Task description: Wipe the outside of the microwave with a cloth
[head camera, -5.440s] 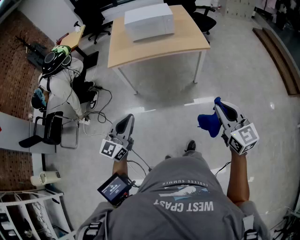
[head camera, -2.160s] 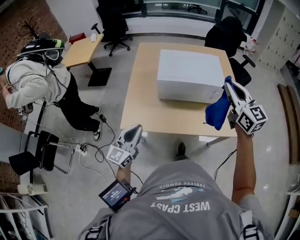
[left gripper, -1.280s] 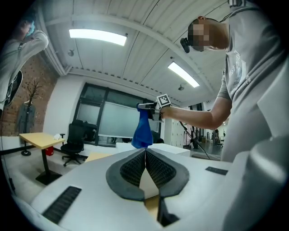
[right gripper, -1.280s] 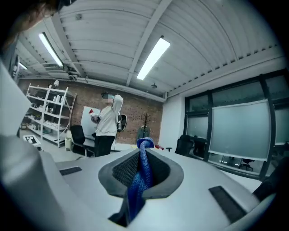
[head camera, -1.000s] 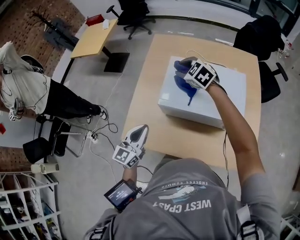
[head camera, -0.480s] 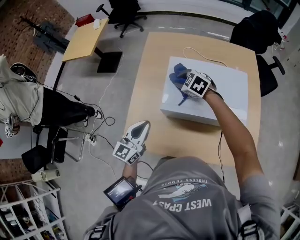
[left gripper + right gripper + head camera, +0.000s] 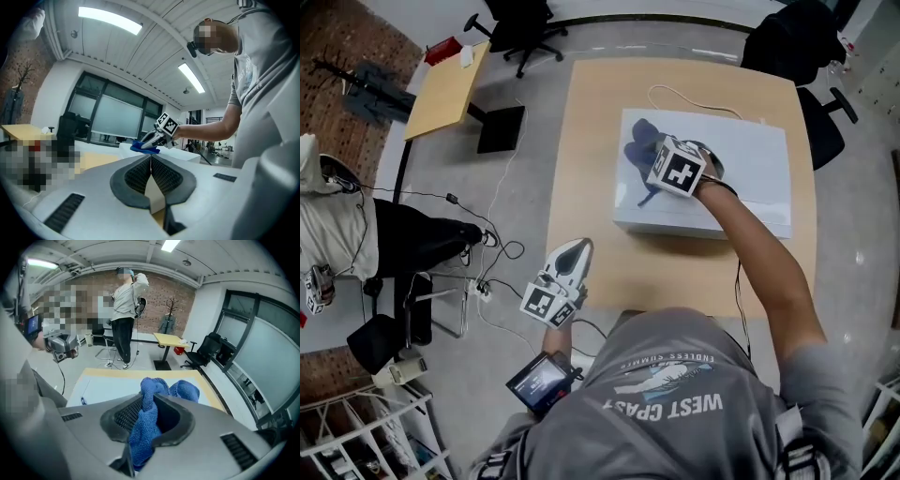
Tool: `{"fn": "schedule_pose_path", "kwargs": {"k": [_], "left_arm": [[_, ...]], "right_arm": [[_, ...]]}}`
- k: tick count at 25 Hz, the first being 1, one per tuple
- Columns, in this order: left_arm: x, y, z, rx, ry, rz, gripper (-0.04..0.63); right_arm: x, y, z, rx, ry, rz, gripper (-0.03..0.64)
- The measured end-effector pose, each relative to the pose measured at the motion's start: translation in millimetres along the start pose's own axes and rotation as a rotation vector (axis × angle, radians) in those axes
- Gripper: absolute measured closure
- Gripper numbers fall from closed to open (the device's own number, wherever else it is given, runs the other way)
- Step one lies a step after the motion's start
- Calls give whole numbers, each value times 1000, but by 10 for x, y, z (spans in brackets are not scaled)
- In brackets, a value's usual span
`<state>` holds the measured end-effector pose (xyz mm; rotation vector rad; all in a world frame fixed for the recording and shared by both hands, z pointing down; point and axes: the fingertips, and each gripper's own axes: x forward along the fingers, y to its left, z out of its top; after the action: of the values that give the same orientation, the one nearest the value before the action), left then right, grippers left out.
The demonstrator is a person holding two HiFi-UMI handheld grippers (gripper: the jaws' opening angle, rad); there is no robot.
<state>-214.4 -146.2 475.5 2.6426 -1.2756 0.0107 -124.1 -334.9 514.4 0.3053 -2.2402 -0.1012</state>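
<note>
The white microwave (image 7: pixel 741 178) stands on a wooden table (image 7: pixel 591 141). My right gripper (image 7: pixel 651 159) points down onto the left part of its top, and its jaws are closing on a bunched blue cloth (image 7: pixel 637 148) that lies against the surface. In the right gripper view the cloth (image 7: pixel 161 387) fills the gap between the jaws, above the microwave top (image 7: pixel 108 385). My left gripper (image 7: pixel 576 249) hangs off the table's near left side, shut and empty. The left gripper (image 7: pixel 151 158) looks level towards the cloth (image 7: pixel 140 148).
A white cord (image 7: pixel 675 94) lies on the table behind the microwave. Black office chairs (image 7: pixel 792 37) stand at the far side. A small wooden desk (image 7: pixel 441 89) and a person (image 7: pixel 337 225) are to the left, with cables (image 7: pixel 487 272) on the floor.
I came up to the table with the cloth in my right gripper. Over the last second that gripper sank onto the microwave's top. The left gripper shifted a little beside the table.
</note>
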Motion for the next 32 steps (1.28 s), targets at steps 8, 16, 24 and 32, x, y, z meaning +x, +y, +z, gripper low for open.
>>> {"fn": "schedule_pose_path", "kwargs": {"k": [8, 16, 24, 32], "left_arm": [[393, -260, 112, 36, 3, -96, 572], [657, -571, 257, 83, -10, -93, 572], [748, -882, 183, 107, 17, -69, 572], [771, -1030, 351, 141, 4, -87, 572]], "right_arm": [[-845, -299, -1032, 145, -16, -132, 540], [-1653, -520, -2130, 295, 0, -238, 541], [-2246, -701, -2777, 458, -148, -352, 541], [-2592, -780, -3099, 849, -468, -350, 541]]}}
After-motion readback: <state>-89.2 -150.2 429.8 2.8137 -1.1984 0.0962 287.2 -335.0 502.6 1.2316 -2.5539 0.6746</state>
